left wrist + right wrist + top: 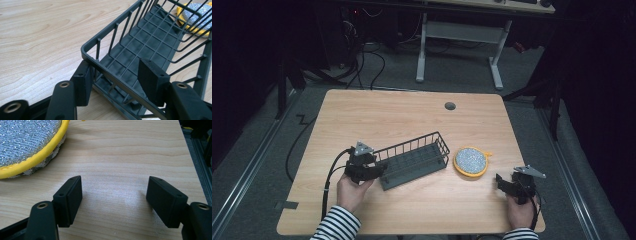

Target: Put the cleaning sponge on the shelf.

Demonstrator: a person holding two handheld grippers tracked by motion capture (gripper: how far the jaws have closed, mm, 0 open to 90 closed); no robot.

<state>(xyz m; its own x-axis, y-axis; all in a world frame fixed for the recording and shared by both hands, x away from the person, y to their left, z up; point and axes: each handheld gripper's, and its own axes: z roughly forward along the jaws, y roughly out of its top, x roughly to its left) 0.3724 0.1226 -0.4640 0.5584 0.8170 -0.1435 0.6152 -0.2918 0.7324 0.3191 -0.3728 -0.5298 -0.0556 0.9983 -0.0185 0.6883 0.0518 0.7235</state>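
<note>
Striped sleeves (334,226) came in at the near edge of the wooden desk (377,112). At the left, the left gripper (379,170) had its jaws spread astride the near end rim of a dark grey wire basket (155,37), one jaw outside, one inside. Just beside the basket's far end lay a round yellow-rimmed scouring pad (470,161). Near it, the right gripper (113,200) hovered over bare wood, jaws apart and holding nothing.
</note>
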